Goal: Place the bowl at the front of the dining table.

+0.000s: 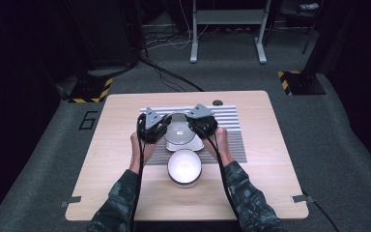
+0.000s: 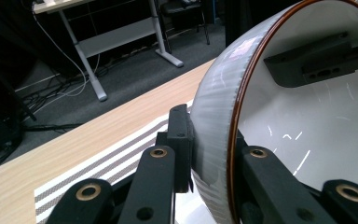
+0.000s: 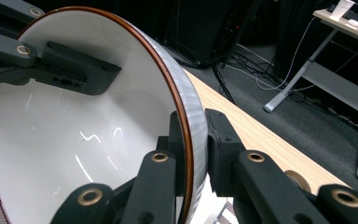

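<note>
A grey bowl (image 1: pixel 179 131) with a brown rim and white inside hangs just above the striped mat (image 1: pixel 232 121), held between both grippers. My left gripper (image 1: pixel 165 126) is shut on the bowl's left rim; in the left gripper view its jaws (image 2: pixel 209 140) pinch the ribbed wall of the bowl (image 2: pixel 307 116). My right gripper (image 1: pixel 194 124) is shut on the opposite rim, and in the right gripper view its jaws (image 3: pixel 193 135) clamp the edge of the bowl (image 3: pixel 74 130). Each gripper view shows the other gripper's jaw inside the bowl.
A second white bowl (image 1: pixel 184 166) stands on the wooden table (image 1: pixel 121 159) just in front of the mat. A cable hole (image 1: pixel 217 102) sits at the table's far edge. A white desk frame (image 1: pixel 227 34) and floor cables lie beyond the table.
</note>
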`<state>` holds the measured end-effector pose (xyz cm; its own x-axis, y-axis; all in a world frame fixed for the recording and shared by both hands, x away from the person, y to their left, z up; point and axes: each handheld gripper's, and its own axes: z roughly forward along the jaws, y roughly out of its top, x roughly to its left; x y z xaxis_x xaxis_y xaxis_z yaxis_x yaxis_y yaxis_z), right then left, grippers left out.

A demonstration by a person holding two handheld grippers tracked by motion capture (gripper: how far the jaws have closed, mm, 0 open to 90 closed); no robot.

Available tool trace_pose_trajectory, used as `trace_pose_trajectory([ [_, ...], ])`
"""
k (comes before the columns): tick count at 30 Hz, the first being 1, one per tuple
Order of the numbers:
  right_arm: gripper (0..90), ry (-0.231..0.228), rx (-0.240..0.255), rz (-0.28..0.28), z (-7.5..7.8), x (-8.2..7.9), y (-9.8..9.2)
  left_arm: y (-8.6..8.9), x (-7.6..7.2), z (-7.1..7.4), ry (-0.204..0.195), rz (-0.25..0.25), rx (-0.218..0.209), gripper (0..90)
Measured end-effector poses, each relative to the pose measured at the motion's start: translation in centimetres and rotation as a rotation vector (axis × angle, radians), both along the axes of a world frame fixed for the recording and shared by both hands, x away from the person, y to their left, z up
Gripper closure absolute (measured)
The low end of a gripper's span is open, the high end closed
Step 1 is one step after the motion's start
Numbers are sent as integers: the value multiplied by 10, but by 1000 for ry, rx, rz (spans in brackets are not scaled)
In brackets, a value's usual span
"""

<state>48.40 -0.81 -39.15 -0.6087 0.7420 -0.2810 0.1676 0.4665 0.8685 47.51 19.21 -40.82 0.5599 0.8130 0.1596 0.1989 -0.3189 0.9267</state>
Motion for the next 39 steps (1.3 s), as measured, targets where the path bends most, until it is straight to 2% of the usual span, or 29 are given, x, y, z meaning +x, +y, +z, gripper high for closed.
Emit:
trace_pose_trajectory([
  [5, 819, 11, 1, -1, -5, 6, -1, 0, 6, -4, 13, 0, 11, 808],
  [17, 819, 20, 4, -11, -15, 15, -1, -2, 16, -14, 28, 1, 6, 809],
  [27, 819, 46, 9, -16, -30, 23, -3, -4, 25, -25, 50, -5, 24, 808],
  [31, 819, 56, 5, -23, -34, 26, -4, -5, 29, -31, 59, -8, 15, 809],
  [39, 818, 82, 11, -29, -44, 34, -8, -10, 34, -39, 65, 7, 28, 810],
])
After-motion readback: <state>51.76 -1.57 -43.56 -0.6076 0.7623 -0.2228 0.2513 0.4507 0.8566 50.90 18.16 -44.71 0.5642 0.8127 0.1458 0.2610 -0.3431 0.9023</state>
